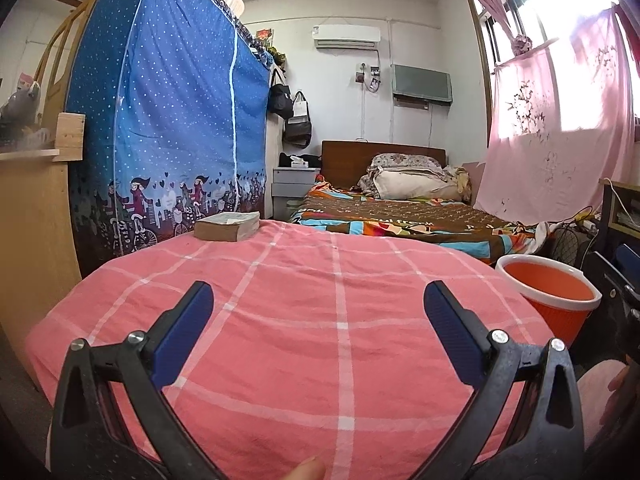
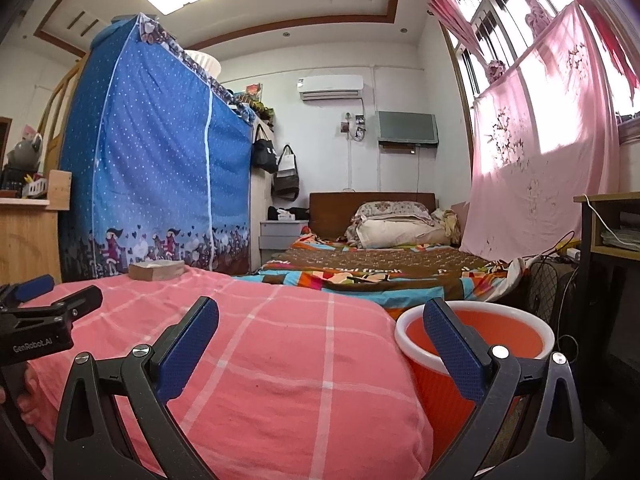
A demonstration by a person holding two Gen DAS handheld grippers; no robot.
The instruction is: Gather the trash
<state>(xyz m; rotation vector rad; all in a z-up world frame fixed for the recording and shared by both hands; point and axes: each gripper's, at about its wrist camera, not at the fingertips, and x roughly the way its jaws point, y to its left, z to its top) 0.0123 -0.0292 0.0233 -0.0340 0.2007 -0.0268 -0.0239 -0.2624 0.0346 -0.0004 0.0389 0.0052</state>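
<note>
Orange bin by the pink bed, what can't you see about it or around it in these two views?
- Orange bin bottom: right wrist view, hidden by its rim and the right gripper; contents unknown.
- Bin base: left wrist view, hidden behind the pink bed.
- Floor beside the bed: hidden in both views.
- Book title: too small to read.
- Trash: none visible.

Both the left gripper (image 1: 318, 300) and the right gripper (image 2: 320, 316) have black triangular-cutout plastic arms, silver round screws and textured blue finger pads (image 1: 182, 334), one bearing white "GenRobot.AI" lettering.
</note>
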